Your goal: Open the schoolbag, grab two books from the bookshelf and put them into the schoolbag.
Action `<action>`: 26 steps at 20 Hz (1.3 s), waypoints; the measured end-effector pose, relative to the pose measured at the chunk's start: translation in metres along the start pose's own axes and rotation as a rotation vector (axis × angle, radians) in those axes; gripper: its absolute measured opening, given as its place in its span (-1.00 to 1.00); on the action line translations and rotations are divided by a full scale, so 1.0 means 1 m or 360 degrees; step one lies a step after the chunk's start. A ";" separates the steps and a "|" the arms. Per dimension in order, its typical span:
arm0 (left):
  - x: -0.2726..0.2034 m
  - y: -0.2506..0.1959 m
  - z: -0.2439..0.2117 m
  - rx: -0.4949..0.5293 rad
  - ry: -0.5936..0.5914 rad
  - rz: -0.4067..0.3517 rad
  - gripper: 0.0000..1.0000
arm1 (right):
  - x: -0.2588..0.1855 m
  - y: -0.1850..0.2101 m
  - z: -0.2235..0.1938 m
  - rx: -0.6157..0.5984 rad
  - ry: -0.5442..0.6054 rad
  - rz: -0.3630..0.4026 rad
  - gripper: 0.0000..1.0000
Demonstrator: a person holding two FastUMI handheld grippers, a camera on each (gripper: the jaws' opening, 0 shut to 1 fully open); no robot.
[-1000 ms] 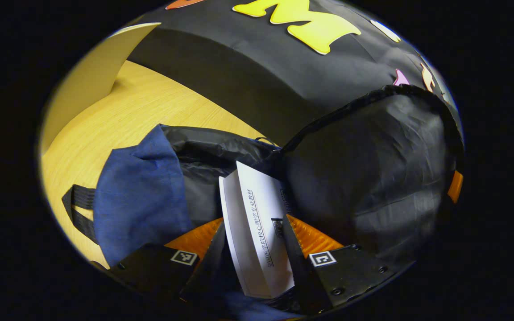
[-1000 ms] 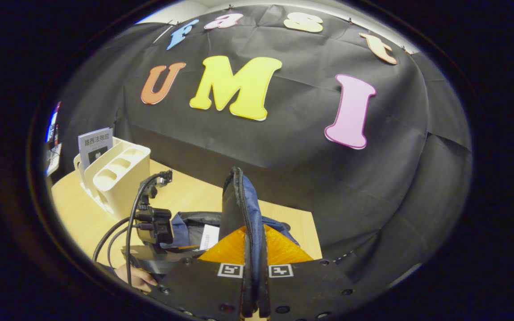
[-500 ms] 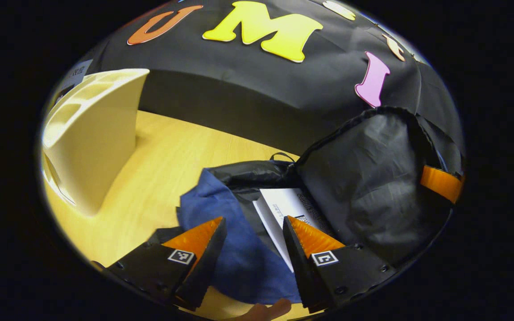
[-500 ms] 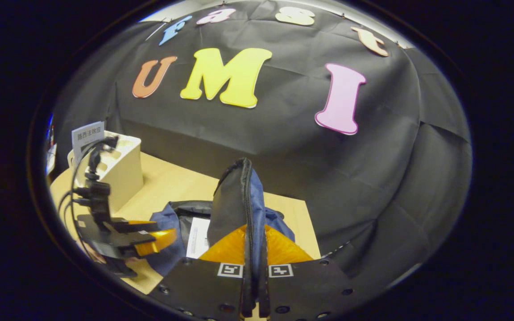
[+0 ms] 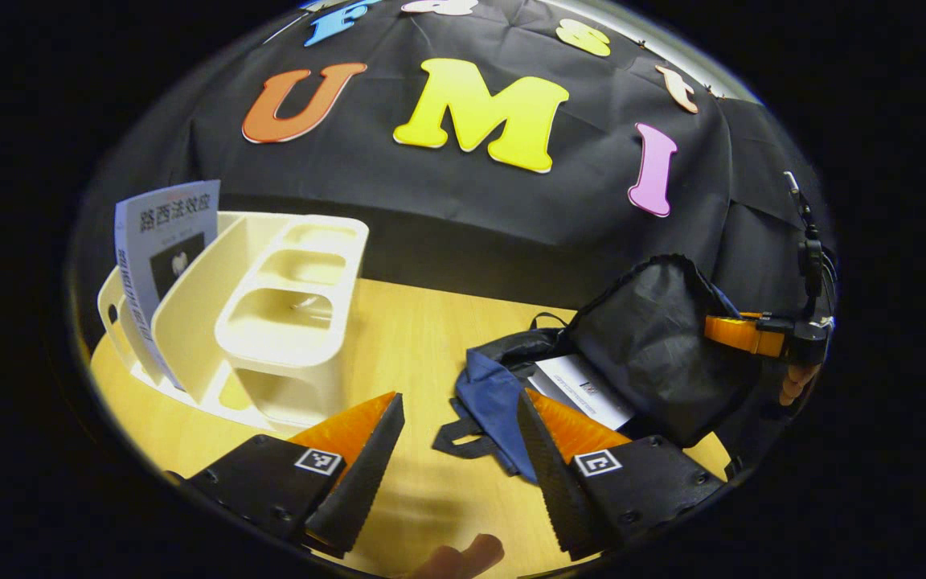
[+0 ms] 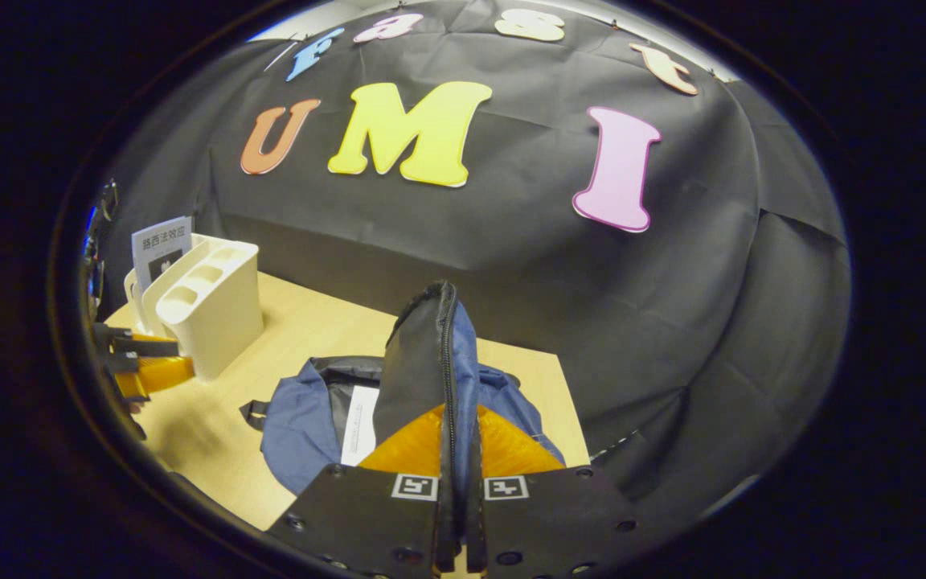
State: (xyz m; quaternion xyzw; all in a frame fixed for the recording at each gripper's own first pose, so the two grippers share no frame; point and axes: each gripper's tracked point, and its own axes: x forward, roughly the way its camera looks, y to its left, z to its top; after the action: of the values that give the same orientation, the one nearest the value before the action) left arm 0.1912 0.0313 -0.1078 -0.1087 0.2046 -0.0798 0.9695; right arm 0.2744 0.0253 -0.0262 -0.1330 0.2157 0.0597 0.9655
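While the right gripper [image 6: 456,450] pinches the schoolbag [image 6: 302,414] flap up, 1 book [image 5: 583,390] lies inside; the left gripper [image 5: 455,442], jaws apart and empty, should fetch book 2 [image 5: 161,249] from the bookshelf [image 5: 286,322].

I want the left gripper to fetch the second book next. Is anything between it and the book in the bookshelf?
Nothing visible blocks it. The left gripper is open over bare table, and the book stands upright in the far-side slot of the bookshelf, top edge exposed. The schoolbag lies off to the other side.
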 end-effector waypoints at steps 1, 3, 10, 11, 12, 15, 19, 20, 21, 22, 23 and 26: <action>-0.009 0.012 0.006 0.0039 -0.0033 0.0036 0.86 | 0.000 0.001 0.000 0.0004 -0.0005 0.0003 -0.87; -0.029 0.037 0.019 0.0112 -0.0081 0.0122 0.96 | 0.001 0.002 -0.001 0.0025 -0.0003 0.0007 -0.87; -0.082 0.107 0.050 0.0247 -0.0064 0.0322 0.97 | 0.003 -0.005 -0.012 0.0075 0.0020 -0.0025 -0.87; -0.086 0.118 0.055 0.0261 -0.0049 0.0354 0.97 | 0.004 -0.004 -0.012 0.0099 0.0017 -0.0019 -0.88; -0.088 0.126 0.061 0.0276 -0.0051 0.0372 0.96 | 0.003 -0.002 -0.014 0.0113 0.0026 -0.0012 -0.88; -0.097 0.148 0.085 0.0325 -0.0072 0.0434 0.97 | 0.002 -0.002 -0.017 0.0109 0.0029 -0.0035 -0.87; -0.102 0.174 0.124 0.0328 -0.0097 0.0490 0.96 | -0.002 0.000 -0.016 0.0126 0.0025 -0.0052 -0.87; -0.103 0.179 0.133 0.0315 -0.0095 0.0491 0.95 | -0.004 0.001 -0.015 0.0131 0.0020 -0.0051 -0.87; -0.103 0.184 0.141 0.0300 -0.0096 0.0507 0.95 | -0.005 0.003 -0.015 0.0130 0.0016 -0.0047 -0.87; -0.101 0.190 0.150 0.0299 -0.0093 0.0521 0.94 | -0.007 0.003 -0.016 0.0129 0.0013 -0.0050 -0.87; -0.095 0.196 0.160 0.0311 -0.0075 0.0537 0.94 | -0.006 0.002 -0.017 0.0117 0.0014 -0.0066 -0.88; -0.079 0.213 0.182 0.0353 -0.0025 0.0571 0.93 | -0.010 0.006 -0.023 0.0096 0.0015 -0.0063 -0.87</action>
State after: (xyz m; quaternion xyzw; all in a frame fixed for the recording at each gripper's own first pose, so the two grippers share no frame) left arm 0.2188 0.2844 0.0324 0.0363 0.2032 0.0731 0.9757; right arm 0.2548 0.0245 -0.0430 -0.1082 0.2193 0.0334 0.9691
